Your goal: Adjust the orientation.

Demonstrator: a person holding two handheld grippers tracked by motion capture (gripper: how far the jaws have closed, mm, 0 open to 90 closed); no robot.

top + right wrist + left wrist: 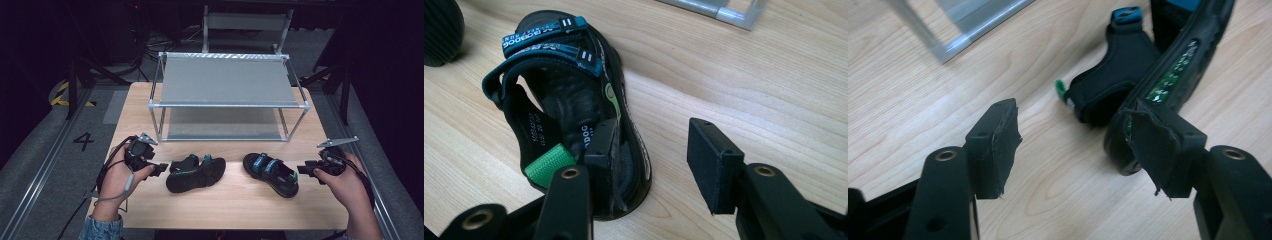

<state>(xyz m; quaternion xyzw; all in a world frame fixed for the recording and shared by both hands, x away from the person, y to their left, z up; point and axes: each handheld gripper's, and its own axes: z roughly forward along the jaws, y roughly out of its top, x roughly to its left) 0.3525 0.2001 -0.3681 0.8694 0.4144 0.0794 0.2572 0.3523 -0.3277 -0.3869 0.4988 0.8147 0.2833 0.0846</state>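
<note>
Wooden table (235, 200), dim surroundings, left gripper (161, 169) open beside tipped sandal (196, 174), right gripper (301, 170) open astride upright sandal (270, 173) — heel part-hidden.

On the floor left of the table (235, 200) I read a painted "4" (83, 140). The right sandal (574, 110) near my right gripper bears strap lettering like "RACEDOG" and small insole digits I cannot read.

The wooden table (235, 200) bears 2 black sandals (196, 173) (271, 173) and a metal rack (227, 97).

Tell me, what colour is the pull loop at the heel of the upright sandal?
Bright green heel loop, on the black sandal; clearest in the right gripper view.
</note>
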